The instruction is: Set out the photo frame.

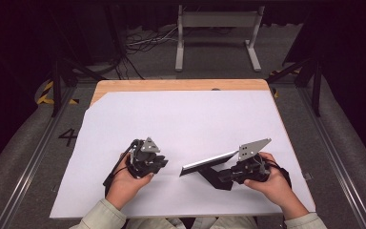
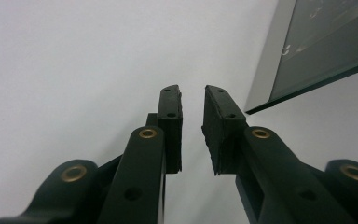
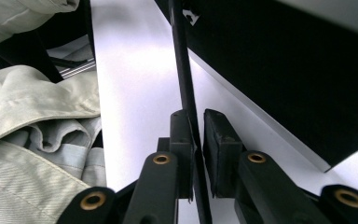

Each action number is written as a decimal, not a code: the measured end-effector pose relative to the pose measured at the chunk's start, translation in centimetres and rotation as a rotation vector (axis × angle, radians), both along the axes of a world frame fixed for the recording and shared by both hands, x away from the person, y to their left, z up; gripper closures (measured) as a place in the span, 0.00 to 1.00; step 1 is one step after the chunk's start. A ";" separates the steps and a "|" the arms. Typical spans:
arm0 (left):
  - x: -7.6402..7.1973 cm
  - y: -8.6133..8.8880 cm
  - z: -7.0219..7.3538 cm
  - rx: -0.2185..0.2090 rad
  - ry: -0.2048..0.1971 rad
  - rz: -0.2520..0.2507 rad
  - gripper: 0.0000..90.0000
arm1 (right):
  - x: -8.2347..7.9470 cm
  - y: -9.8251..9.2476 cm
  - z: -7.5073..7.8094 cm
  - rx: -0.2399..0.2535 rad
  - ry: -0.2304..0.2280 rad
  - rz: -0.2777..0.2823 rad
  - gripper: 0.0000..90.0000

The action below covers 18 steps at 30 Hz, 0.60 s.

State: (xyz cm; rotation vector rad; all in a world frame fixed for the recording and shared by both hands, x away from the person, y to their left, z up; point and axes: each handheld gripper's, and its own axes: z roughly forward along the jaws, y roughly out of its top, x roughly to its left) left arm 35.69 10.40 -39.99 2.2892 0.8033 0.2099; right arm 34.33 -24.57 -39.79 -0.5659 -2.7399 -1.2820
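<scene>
A flat black panel with a silvery edge [image 1: 208, 162] stands tilted above the white sheet [image 1: 181, 119], right of centre. My right gripper [image 1: 220, 178] points left at its lower side. In the right gripper view its jaws [image 3: 196, 149] are shut on a thin black flap [image 3: 182, 70] that runs up between the pads, and the broad black panel face [image 3: 284, 70] rises to the right. My left gripper [image 1: 162, 164] rests left of the panel, a short gap away. Its jaws [image 2: 191, 126] stand slightly apart and empty, and the panel's corner [image 2: 317, 46] shows at the upper right.
The white sheet covers most of a wooden table, whose bare far edge [image 1: 181, 85] shows. A pale metal stand [image 1: 217, 21] and cables lie on the floor behind. A person's light sleeve [image 3: 37, 116] is close on the left in the right gripper view.
</scene>
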 end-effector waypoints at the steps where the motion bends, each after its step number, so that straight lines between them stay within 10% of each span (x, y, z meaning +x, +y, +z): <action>1: 0.0 -0.1 0.0 0.001 -0.003 -0.001 0.86 | -0.1 -0.1 0.0 -0.005 -0.003 -0.006 0.91; 18: -0.5 -0.6 0.2 -0.009 -0.011 -0.035 0.89 | -0.9 -1.9 1.9 0.057 -0.050 -0.051 0.89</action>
